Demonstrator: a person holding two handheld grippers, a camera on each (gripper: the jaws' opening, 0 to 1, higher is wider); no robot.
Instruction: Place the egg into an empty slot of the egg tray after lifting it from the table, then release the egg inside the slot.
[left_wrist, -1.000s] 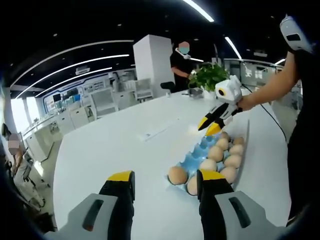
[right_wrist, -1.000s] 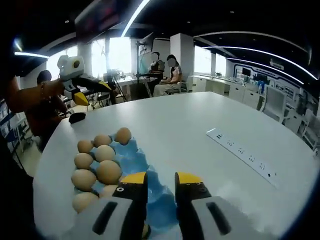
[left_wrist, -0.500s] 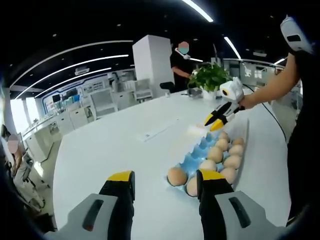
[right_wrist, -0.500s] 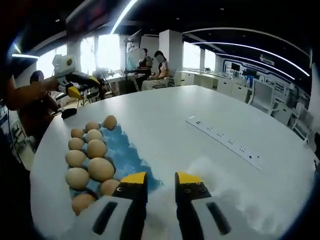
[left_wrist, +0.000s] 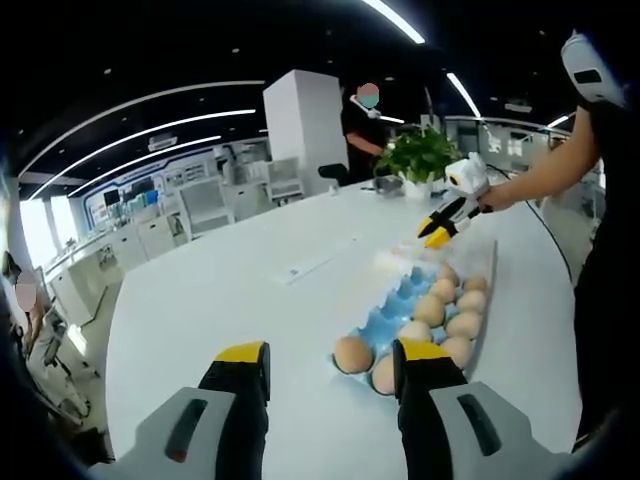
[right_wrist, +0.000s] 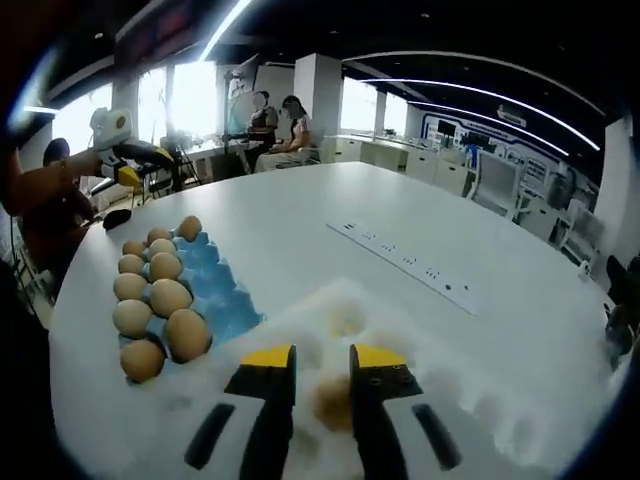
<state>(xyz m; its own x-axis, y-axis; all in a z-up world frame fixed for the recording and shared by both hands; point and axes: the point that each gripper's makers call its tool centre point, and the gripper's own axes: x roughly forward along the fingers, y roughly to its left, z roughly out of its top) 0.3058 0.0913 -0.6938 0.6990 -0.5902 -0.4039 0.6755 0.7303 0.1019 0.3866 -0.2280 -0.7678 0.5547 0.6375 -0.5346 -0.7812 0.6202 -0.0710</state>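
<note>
Over the last second our right gripper (right_wrist: 322, 362) has swung away from the blue egg tray (right_wrist: 205, 290) and now hangs above a clear plastic tray (right_wrist: 400, 350) lying just beside it on the white table (right_wrist: 300, 220). Its jaws stand slightly apart over a brownish egg (right_wrist: 332, 402) that is blurred through the plastic; we cannot tell whether they touch it. In the left gripper view, this gripper (left_wrist: 443, 222) shows beyond the tray's far end. Our left gripper (left_wrist: 330, 365) hovers at the tray's (left_wrist: 385, 318) near end, jaws wide apart and empty.

In the right gripper view we count nine eggs in the blue tray, with several open slots along the side nearer the clear tray. One white power strip (right_wrist: 405, 265) lies well apart. A potted plant (left_wrist: 418, 155) stands at the far edge.
</note>
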